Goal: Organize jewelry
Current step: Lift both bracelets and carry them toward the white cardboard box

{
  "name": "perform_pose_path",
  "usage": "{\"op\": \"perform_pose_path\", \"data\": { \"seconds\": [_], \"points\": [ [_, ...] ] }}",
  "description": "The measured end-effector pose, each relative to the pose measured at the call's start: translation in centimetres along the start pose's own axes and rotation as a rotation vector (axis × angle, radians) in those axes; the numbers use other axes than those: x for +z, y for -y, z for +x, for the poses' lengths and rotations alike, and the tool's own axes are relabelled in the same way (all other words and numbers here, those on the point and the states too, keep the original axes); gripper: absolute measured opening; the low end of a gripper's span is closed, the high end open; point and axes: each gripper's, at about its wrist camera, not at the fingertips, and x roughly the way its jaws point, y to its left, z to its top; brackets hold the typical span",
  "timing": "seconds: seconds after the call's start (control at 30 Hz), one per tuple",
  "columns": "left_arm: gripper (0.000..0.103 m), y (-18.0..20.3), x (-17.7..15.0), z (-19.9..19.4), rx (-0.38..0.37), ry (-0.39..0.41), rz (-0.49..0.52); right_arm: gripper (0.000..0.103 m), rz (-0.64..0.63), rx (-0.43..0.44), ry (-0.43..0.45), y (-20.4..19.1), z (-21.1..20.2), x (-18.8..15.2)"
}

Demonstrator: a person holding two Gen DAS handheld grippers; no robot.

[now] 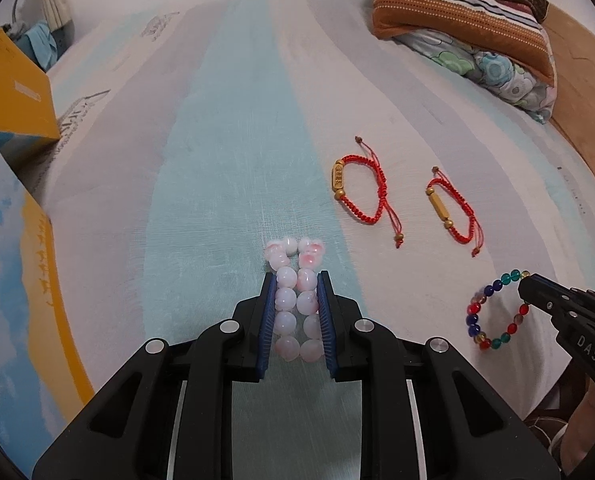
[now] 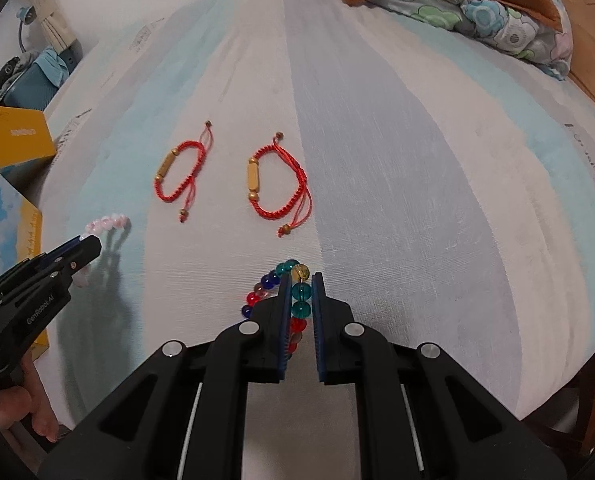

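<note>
Left gripper (image 1: 297,280) was closed down on the pink bead bracelet (image 1: 295,300), squashing it into 2 parallel bead rows between the blue pads (image 1: 266,320); the far end of the loop stuck out past the tips. Right gripper (image 2: 300,280) was nearly closed on 1 side of the multicolor bead bracelet (image 2: 299,300), teal, red and amber beads sitting between the fingers, the rest of the loop curving off to its left. Both bracelets sat on the bed sheet (image 1: 225,160), striped in pale teal, grey and white, slightly wrinkled.

Beyond the grippers, 2 red braided cord bracelets lay flat and well apart from each other: the left red bracelet (image 1: 359,190) and the right red bracelet (image 1: 453,212), each with a gold tube charm and loose knotted tails.

Pink beads were glossy, milky white with pink blotches. Multicolor beads were clear glass-like.

At the far right, folded striped blanket (image 1: 457,4) on a floral pillow (image 1: 497,72). At left, a yellow box (image 1: 17,92) and a blue-and-yellow box (image 1: 13,260); contents not visible.
</note>
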Motion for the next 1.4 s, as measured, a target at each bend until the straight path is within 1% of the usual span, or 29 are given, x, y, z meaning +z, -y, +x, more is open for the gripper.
{"op": "perform_pose_path", "data": {
  "seconds": [0.33,0.77,0.9,0.97,1.13,1.27,1.4],
  "points": [
    [0.020,0.4,-0.4,-3.9,0.004,0.046,0.015,0.009,-0.005,0.005,0.046,-0.6,-3.5,-0.3],
    [0.020,0.4,-0.9,-9.1,0.039,0.102,0.023,0.009,0.003,-0.020,0.095,-1.8,-6.8,-0.2],
    [0.020,-0.2,-1.1,-10.6,0.050,0.112,0.017,0.009,-0.004,-0.058,0.109,-2.6,-8.6,0.4],
    [0.020,-0.8,-1.1,-11.3,0.049,0.119,0.004,0.009,-0.002,-0.052,0.123,-3.1,-9.8,0.7],
    [0.020,-2.2,-1.1,-12.6,0.058,0.132,-0.022,0.009,-0.031,-0.069,0.136,-4.8,-11.7,1.2],
    [0.020,-2.7,-1.0,-13.8,0.065,0.153,-0.026,0.009,-0.052,-0.044,0.148,-6.0,-12.3,1.5],
    [0.020,-3.0,-1.1,-15.1,0.074,0.167,-0.034,0.009,-0.066,-0.005,0.143,-7.6,-11.9,2.2]
  ]
}}
